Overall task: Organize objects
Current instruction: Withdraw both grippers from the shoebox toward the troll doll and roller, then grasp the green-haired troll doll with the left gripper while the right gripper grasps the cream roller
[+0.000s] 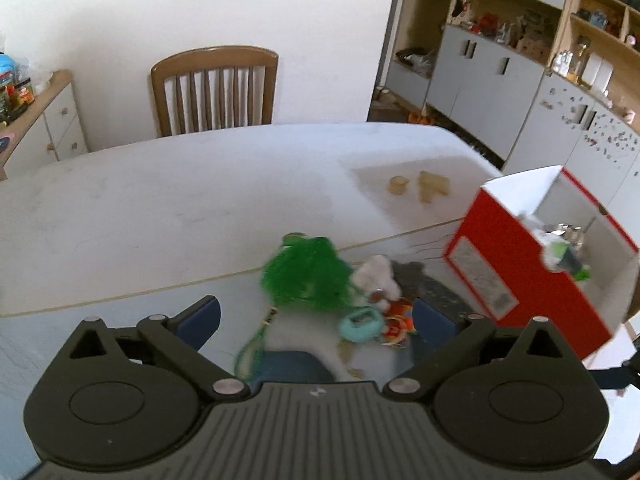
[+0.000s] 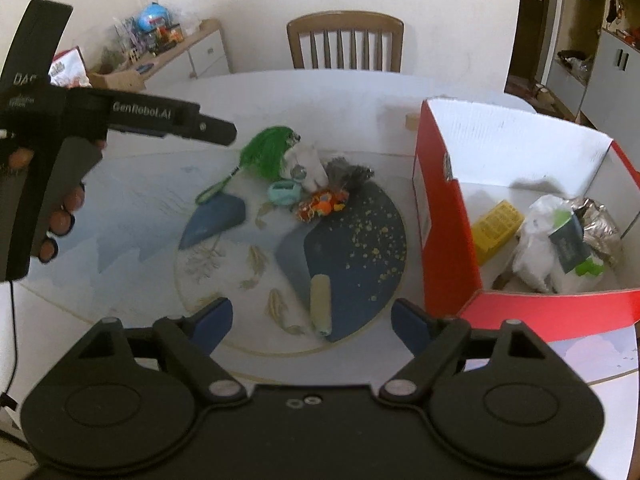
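Toys (image 2: 304,184) lie heaped on the table (image 2: 132,308), ahead of both sets of fingers; the box (image 2: 444,248), right of them, already holds several, so the job looks part done. Left gripper (image 1: 316,316) and right gripper (image 2: 312,318) both stand wide open, holding nothing.

A cluster of small toys (image 2: 304,184) lay on the table (image 2: 120,312) at frame centre, with a tasselled toy (image 2: 266,152) at its left edge. An open box (image 2: 444,248) stood to the right, holding several items (image 2: 552,240). A roll (image 2: 321,304) lay nearer the camera. A chair (image 2: 344,42) stood behind the table.
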{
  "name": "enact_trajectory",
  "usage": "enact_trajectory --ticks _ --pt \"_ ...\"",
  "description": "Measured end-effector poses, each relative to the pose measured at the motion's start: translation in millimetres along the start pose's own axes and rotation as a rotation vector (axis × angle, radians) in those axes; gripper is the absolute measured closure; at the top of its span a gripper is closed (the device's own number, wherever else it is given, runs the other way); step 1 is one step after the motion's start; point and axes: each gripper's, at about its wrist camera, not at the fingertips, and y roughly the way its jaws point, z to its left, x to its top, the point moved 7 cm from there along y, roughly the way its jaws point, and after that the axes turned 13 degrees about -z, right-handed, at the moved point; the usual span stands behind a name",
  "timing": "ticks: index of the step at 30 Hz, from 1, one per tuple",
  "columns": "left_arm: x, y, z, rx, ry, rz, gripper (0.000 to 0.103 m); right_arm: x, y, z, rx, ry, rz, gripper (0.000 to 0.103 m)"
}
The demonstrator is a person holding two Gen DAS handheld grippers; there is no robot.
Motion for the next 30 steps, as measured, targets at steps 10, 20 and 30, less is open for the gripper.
enact_trajectory --ticks 10,20,30 --pt "5.0 54.5 33.4 0.018 -0.046 0.066 0.000 -13.6 25.1 -1.8 -0.055 0.024 0.047 0.022" --pt "18.9 104.7 28.7 0.035 -0.038 0.096 0.000 -18.6 43.7 -2.7 -0.079 0.032 0.070 0.028" --pt "1.8 135.1 21.5 0.053 -0.020 0.149 0.000 -18.1 54.9 -4.0 -0.087 0.042 0.072 0.032"
